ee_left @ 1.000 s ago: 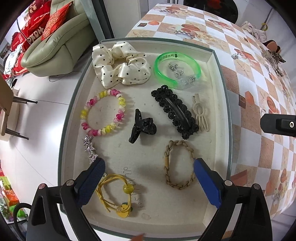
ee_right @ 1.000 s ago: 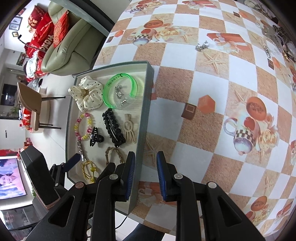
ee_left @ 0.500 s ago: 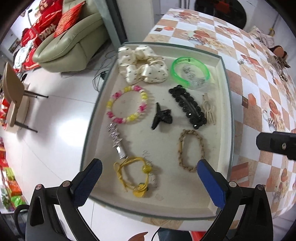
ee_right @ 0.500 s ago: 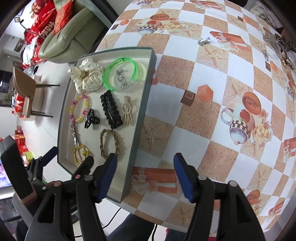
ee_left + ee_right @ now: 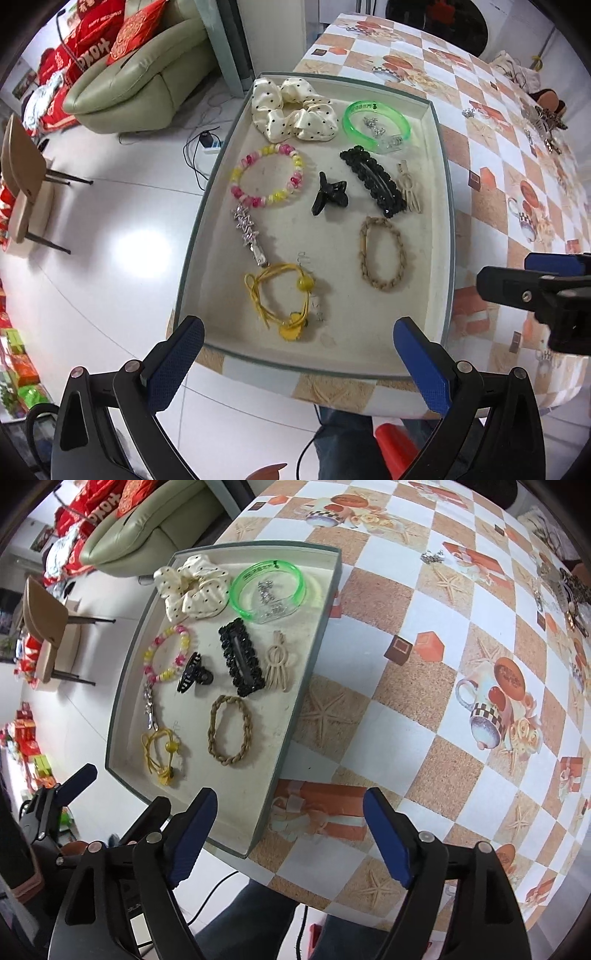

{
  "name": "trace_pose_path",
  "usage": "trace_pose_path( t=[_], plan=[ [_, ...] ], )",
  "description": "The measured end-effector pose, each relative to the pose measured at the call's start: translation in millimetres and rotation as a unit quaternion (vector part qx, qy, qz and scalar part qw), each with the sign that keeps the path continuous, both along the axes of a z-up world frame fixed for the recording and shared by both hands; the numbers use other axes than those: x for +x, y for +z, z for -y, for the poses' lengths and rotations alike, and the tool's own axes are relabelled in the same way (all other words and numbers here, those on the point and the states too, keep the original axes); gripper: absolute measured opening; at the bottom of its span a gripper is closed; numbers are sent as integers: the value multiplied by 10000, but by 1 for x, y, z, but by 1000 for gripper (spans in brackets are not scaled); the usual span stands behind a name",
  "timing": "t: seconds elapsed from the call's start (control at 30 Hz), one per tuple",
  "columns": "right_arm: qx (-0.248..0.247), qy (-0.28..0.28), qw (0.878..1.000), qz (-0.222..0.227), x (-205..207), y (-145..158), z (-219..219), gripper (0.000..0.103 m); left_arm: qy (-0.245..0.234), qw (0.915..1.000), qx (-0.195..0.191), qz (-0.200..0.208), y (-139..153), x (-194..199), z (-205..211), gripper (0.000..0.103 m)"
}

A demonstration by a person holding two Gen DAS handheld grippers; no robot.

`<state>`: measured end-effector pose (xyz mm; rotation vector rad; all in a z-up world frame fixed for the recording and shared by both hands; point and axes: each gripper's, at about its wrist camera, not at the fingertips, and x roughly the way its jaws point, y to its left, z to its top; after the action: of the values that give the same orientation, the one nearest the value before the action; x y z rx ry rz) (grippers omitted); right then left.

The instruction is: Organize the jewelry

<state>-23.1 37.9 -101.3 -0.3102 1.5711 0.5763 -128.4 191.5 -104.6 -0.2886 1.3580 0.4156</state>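
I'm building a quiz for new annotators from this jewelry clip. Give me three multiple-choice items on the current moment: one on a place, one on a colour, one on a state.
1. Where does the braided tan bracelet lie?
A. On the bare tablecloth
B. Inside the tray
C. Between gripper fingers

2. What colour is the translucent bangle?
A. Green
B. Red
C. Blue

3. What is between the right gripper's fingers?
A. The black claw clip
B. The yellow cord bracelet
C. Nothing

Answers:
1 B: the braided tan bracelet rests on the floor of the tray, below the black beaded barrette.
2 A: the bangle is bright green, with small silver pieces inside its ring.
3 C: the right gripper has its jaws opening, with only tray rim and tablecloth seen between them.
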Motion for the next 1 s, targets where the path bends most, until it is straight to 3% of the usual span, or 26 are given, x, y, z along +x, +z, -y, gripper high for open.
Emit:
trace_pose_path(
  t=[0.33,1.0],
  plan=[
    [-137,201,9996,119,-13,6,-8,89,67,9998,-34,-164,3,-15,-3,103],
    [-72,211,9979,615,-27,41,-9,89,-38,10000,-25,-39,34,-33,-7,103]
  ],
)
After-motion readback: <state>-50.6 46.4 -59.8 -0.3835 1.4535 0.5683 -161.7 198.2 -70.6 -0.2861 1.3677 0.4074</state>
